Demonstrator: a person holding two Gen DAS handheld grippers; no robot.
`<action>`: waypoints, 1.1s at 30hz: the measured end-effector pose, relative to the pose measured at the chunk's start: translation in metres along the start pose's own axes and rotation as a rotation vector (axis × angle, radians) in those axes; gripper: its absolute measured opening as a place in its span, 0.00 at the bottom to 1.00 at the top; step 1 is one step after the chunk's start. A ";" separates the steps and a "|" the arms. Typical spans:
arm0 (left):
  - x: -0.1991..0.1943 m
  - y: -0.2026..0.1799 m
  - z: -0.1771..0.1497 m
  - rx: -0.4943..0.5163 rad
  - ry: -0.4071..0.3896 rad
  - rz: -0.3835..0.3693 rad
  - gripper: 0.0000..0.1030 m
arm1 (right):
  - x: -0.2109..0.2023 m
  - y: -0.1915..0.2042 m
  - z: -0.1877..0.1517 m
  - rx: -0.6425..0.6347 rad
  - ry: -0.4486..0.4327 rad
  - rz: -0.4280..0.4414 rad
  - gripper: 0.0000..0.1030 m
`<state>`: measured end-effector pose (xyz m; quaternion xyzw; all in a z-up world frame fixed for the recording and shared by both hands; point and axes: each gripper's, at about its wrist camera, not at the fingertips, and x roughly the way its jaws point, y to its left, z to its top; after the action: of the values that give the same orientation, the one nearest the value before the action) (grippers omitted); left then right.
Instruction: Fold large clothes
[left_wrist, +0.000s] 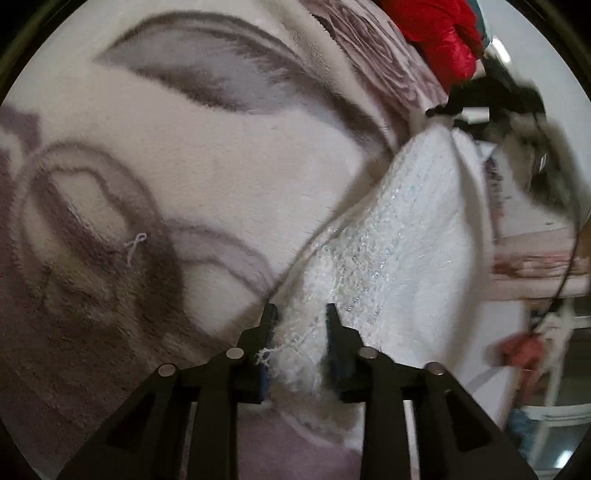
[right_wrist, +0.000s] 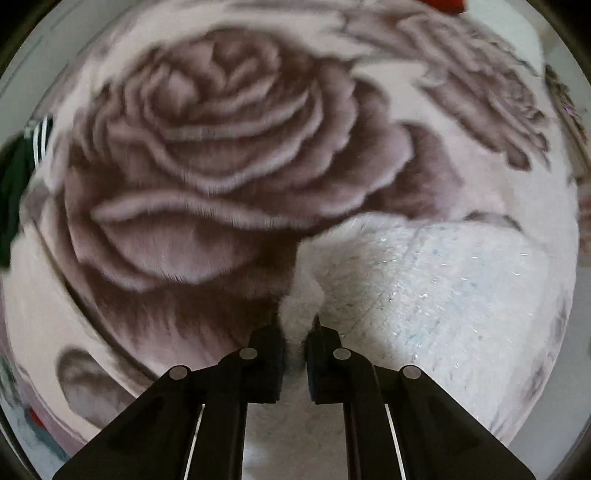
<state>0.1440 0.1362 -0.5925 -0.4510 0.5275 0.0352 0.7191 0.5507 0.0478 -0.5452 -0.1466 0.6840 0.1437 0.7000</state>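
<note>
Both grippers are on the same garment: a white fuzzy knit sweater with glittery thread (left_wrist: 402, 236), lying on a plush pink-and-mauve rose-print blanket (left_wrist: 221, 177).

Left gripper (left_wrist: 301, 314): fingers straddle a bunched edge of the sweater, close together with fabric between them. The pads look pressed into the knit, so I read this as clamped on the sweater. It grips at the hem or corner end, angled down, probably to anchor or lift that corner for the fold.

Right gripper (right_wrist: 297, 332): points straight down at the blanket, fingers nearly together with a tuft of the white knit pinched up between them. Clamped on the sweater too. The fabric puckers into a ridge at the pinch, which fits a vertical pluck off a soft surface.

The right gripper (left_wrist: 480, 107) also shows in the left wrist view at the sweater's far end, motion-blurred. So the two grips sit at opposite ends of one edge: sensible for carrying that edge over as one straight line.

Sweater position: mostly flat on the blanket, to the right of the big rose print in the right wrist view. A red shiny garment (left_wrist: 439, 33) lies beyond, well apart, and a dark green striped garment (right_wrist: 22, 177) sits at the blanket's edge.

Judgement: grasp stage, fold not yet made. Risk is the thin pinch slipping off loose knit.
</note>
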 end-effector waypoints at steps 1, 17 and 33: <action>-0.006 0.001 0.000 -0.007 0.016 -0.033 0.31 | -0.008 -0.009 -0.009 0.002 0.007 0.050 0.30; 0.050 -0.024 0.035 0.200 0.224 -0.046 0.55 | 0.046 -0.176 -0.398 0.489 0.203 0.631 0.71; 0.010 -0.060 0.006 0.297 0.076 -0.064 0.11 | 0.073 -0.144 -0.425 0.680 0.054 0.929 0.18</action>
<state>0.1838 0.1006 -0.5636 -0.3573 0.5392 -0.0834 0.7581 0.2211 -0.2546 -0.6256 0.3989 0.7022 0.2040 0.5534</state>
